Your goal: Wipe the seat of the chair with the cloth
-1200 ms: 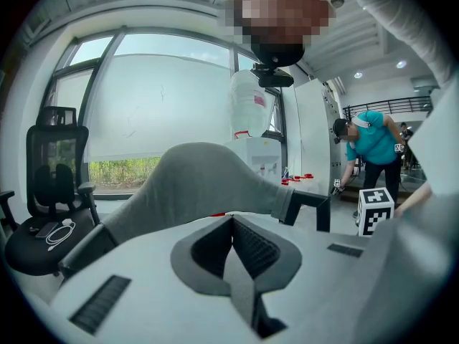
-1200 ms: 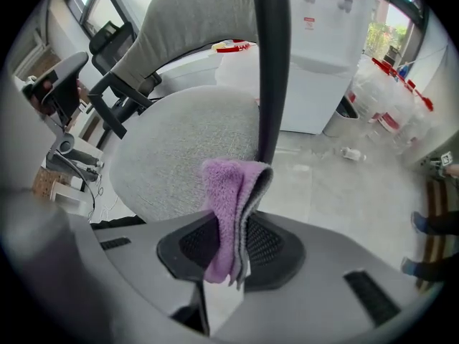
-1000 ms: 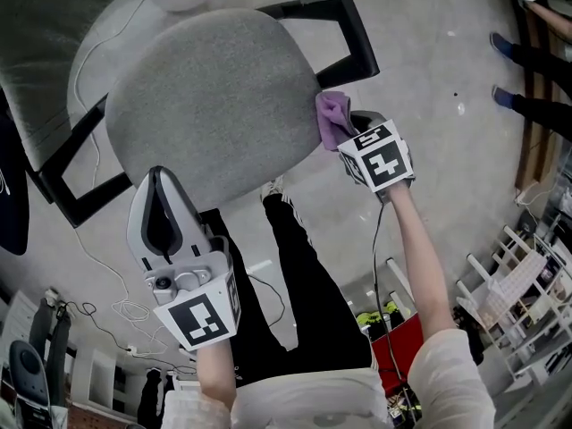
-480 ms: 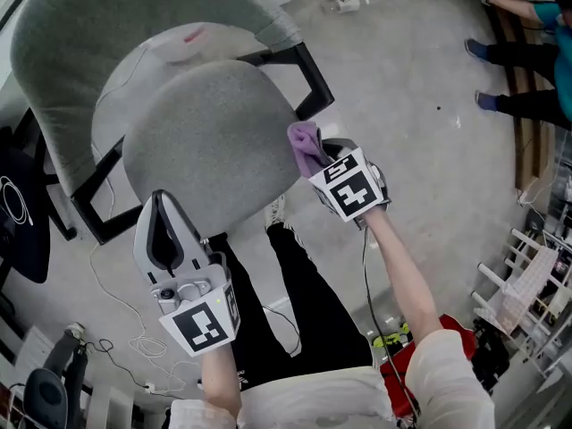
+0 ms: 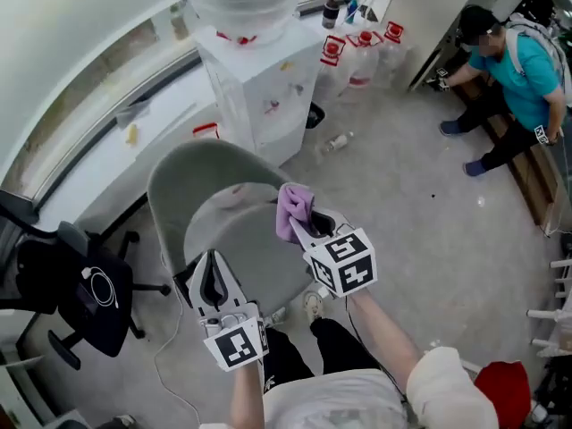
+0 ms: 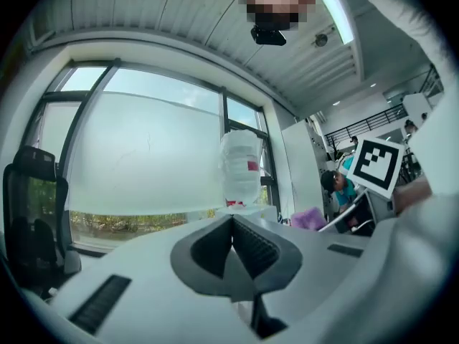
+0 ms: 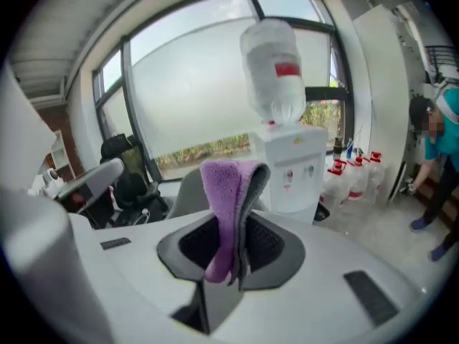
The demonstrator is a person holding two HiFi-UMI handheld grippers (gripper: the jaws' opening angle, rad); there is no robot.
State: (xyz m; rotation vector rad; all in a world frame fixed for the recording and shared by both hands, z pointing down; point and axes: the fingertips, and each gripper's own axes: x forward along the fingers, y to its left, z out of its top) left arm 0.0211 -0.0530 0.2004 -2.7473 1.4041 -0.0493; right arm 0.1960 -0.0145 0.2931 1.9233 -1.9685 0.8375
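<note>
Partly hidden: the chair's (image 5: 234, 239) grey seat is covered at its near edge by both grippers, its base is out of sight, and the person holding the grippers is cut off at the lower frame edge. Whether the cloth (image 5: 293, 211) touches the seat cannot be told from the head view, where it overlaps the seat's right rear part. The right gripper (image 7: 240, 224) is clamped on the purple cloth, which stands up folded between its jaws and hangs over the right jaw's tip, masking part of the backrest behind it. The left gripper (image 6: 232, 228) has its jaws pressed together with nothing between them; it hangs over the seat's front left edge. Containers: a water dispenser (image 5: 259, 88) behind the chair carries an inverted clear bottle (image 7: 272, 70) whose fill level is hard to make out; red-capped jugs (image 5: 362, 52) stand on the floor (image 5: 402, 186) beside it, contents not discernible. A crouching person (image 5: 509, 61) is at upper right, and a black office chair (image 5: 76, 293) is at left. Compared with half a second ago, the head view takes in far more of the room: the seat appears smaller, the dispenser and window have come into view, and the cloth has shifted from the seat's right edge to over the seat.
</note>
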